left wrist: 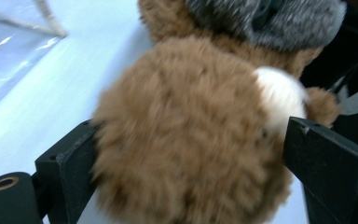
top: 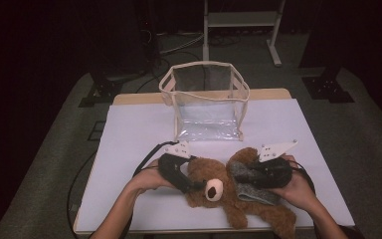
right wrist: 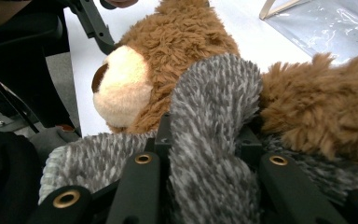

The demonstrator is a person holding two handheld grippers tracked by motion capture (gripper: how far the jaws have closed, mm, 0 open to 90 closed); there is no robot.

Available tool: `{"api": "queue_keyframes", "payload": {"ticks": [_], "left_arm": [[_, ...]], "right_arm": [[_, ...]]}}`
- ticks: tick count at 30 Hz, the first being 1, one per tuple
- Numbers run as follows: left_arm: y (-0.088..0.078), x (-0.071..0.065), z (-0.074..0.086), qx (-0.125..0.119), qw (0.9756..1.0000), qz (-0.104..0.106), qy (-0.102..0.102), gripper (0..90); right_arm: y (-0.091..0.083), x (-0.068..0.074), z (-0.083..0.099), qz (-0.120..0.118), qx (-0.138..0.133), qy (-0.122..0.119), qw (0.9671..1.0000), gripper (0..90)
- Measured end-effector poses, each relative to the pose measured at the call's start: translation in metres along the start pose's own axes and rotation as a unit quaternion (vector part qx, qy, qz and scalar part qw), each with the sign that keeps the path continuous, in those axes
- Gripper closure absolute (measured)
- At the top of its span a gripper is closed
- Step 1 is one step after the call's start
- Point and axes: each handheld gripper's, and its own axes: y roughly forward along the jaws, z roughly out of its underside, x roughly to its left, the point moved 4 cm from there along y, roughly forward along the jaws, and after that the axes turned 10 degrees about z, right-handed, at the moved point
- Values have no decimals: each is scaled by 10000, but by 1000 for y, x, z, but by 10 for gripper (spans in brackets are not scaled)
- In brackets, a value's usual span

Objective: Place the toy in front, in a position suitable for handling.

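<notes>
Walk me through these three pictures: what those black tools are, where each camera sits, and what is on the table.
A person holds a hand-held gripper in each hand; each has two black fingers that pinch.

The high view looks down from above the table, which has a white cover. On it lie a brown teddy bear wearing a grey scarf, and behind it an open clear plastic bag.

The other two pictures come from cameras riding on the grippers. The left gripper has its fingers on either side of the bear's head; whether they press it is unclear. The right gripper pinches the scarf.
</notes>
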Motion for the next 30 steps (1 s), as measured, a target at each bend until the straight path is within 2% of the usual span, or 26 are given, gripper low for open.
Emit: {"api": "queue_keyframes", "payload": {"ticks": [2,8,10,14,16,19,22,24,27,30], "left_arm": [[4,-1,-3,-29,9999,137,-41,57],[15,-4,-6,109,9999,100,-18,6],[18,-3,-5,131,9998,140,-96,0],[19,-8,-5,304,9995,81,89,52],[19,-10,-4,388,9991,43,180,63],[19,-13,-2,470,9984,-20,323,66],[19,-14,-1,445,9984,-41,355,66],[19,-14,-1,429,9985,-43,343,65],[18,-14,-1,412,9985,-69,353,62],[17,-13,-3,392,9988,-112,255,28]], "right_arm": [[0,3,1,26,-11,-49,10000,694],[-2,8,5,59,-55,-85,9999,695],[-3,9,5,75,-54,-101,9999,694],[-8,8,0,141,-82,-212,9996,693],[-17,4,-4,206,-156,-184,9995,694],[-27,-6,-7,435,-208,-162,9987,695],[-38,-19,-7,611,-241,-2,9978,694],[-37,-24,-5,623,-177,65,9979,694],[-24,-22,3,500,61,81,9987,692],[-19,-18,8,391,52,172,9991,701]]}}
